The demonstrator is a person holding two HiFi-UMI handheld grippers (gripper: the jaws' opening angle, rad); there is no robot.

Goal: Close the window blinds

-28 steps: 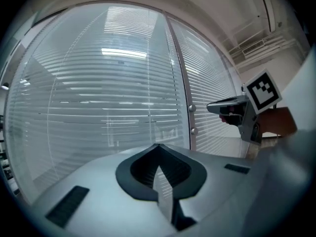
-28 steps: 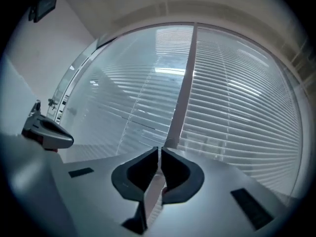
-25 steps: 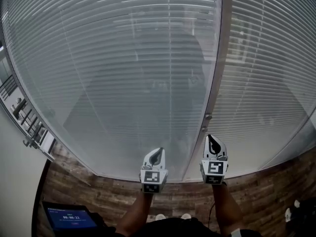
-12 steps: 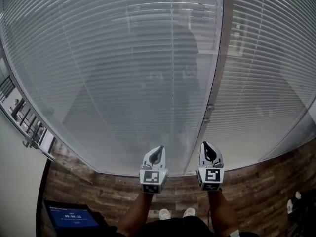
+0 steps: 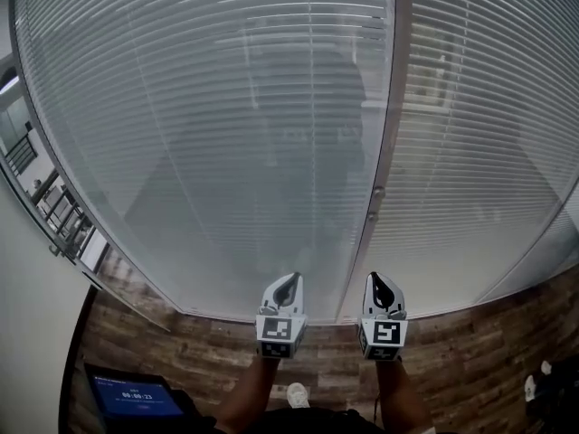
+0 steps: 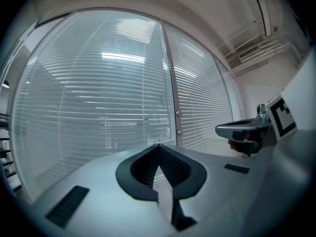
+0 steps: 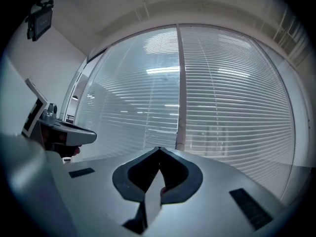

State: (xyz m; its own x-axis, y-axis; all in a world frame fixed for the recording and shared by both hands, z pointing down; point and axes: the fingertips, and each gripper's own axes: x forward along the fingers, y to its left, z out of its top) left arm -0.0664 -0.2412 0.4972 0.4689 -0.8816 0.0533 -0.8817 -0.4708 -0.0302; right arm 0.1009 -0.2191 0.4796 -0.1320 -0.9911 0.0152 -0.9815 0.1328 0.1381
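Both claws point level at the glass, side by side. Left gripper [image 5: 286,283]: jaws together, empty. Right gripper [image 5: 380,281]: the same. Window blinds [image 5: 226,134] hang straight ahead, slats horizontal. Two small knobs [image 5: 374,204] on the upright frame post [image 5: 389,107], possibly the slat control, sit above our right gripper, the nearer one.

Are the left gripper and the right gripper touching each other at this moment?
Apart. The head view shows the left gripper and the right gripper side by side, with a clear strip of window blinds and wooden floor between them.
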